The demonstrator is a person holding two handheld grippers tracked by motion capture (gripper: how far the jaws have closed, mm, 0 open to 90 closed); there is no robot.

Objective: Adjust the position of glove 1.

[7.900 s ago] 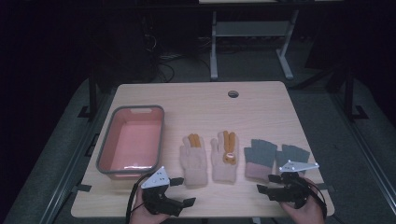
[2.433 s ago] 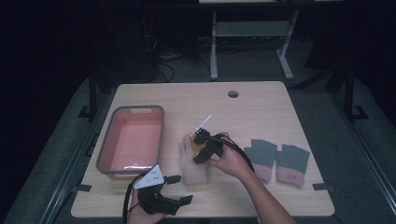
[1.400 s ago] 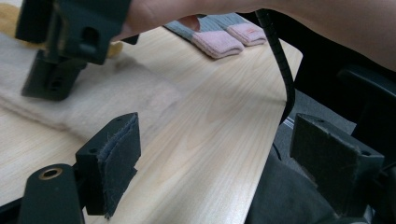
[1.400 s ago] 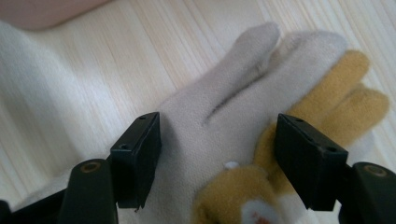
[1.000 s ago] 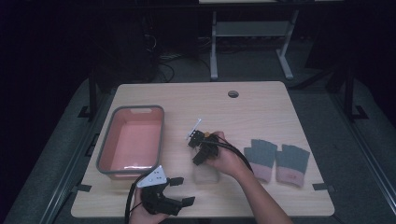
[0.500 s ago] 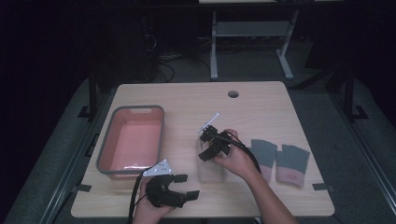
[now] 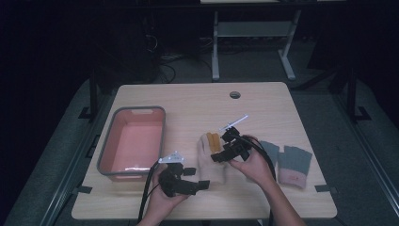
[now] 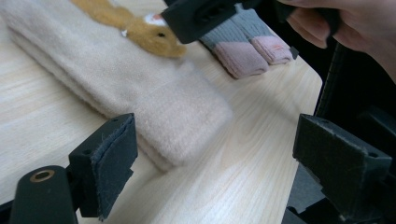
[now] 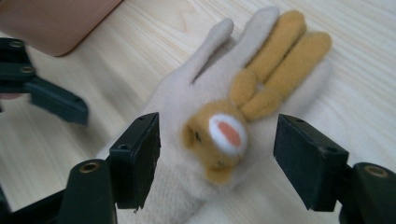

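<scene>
Since the earliest frame the two cream gloves have ended up stacked, one on the other, at the centre of the high view; half a second ago the left claw sat lower, and it has now edged up toward the stack's cuff end.

Cream glove stack [image 7: 212, 160]: lies flat on the desk [image 7: 197, 101], just right of the pink tub [image 7: 133, 143], with its tan rabbit patch [image 9: 243, 116] facing up. Grey gloves [image 7: 287, 162] lie apart at middle right, untouched.

Right claw [image 7: 221, 149]: jaws spread wide, hovering over the stack. In the right gripper view they stand either side of the rabbit face, not gripping it.

Left claw [image 7: 200, 181]: jaws spread. In the left gripper view the cuff end of the stack [image 8: 154, 107] lies between them near the left pad, with bare desk under the right one. I cannot tell whether the pad touches the fabric.

Step in hand, as judged: taking hold of the stacked pair, probably to move it into the tub.

Next move calls for: lower one claw until its pads straddle both layers, then close firmly, since soft knit compresses and the lower glove could slip out. Keep the two claws from colliding; they stand near each other.
</scene>
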